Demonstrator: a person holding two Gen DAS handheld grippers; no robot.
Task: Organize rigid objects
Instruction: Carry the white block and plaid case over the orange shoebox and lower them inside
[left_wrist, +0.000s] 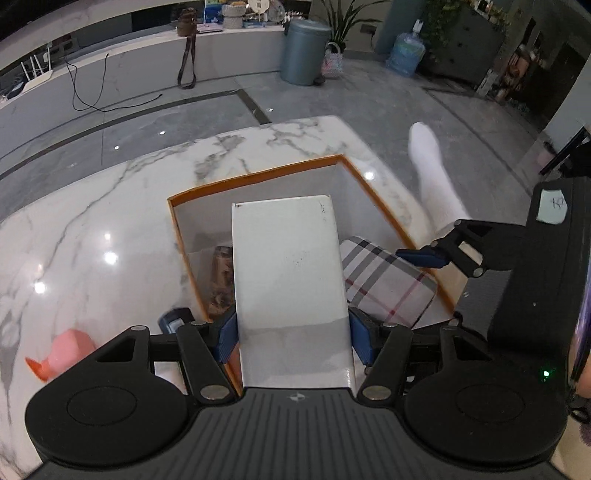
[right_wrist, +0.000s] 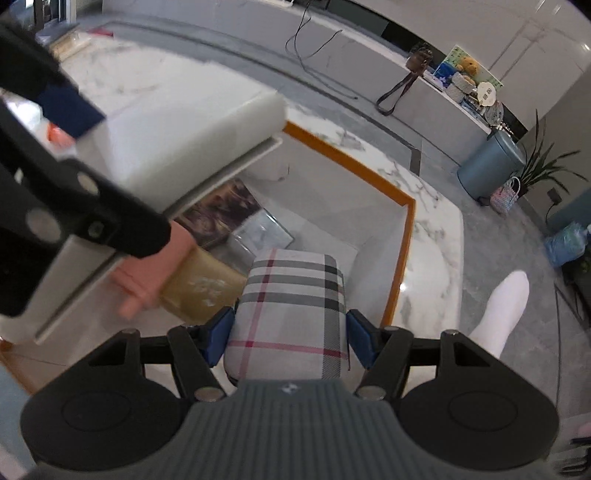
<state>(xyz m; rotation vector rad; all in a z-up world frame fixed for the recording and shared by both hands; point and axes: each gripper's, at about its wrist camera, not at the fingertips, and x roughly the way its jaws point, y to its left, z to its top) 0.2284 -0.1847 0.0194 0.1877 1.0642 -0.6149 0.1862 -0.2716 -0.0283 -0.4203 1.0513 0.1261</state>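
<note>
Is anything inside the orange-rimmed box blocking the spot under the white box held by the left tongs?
Yes. Under the white box a brown patterned item, a clear case and a gold box already lie in the orange-rimmed box; the plaid case sits alongside.

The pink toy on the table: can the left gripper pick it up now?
Probably not yet. The left gripper is shut on the white box over the orange-rimmed box. The pink toy lies uncovered on the table to its left, so the way is free once that load is released.

Grey tiled floor (left_wrist: 155, 133) surrounds the marble table (left_wrist: 92, 229); a blue-grey bin (left_wrist: 304, 51) stands beside a potted plant (left_wrist: 343, 18).
</note>
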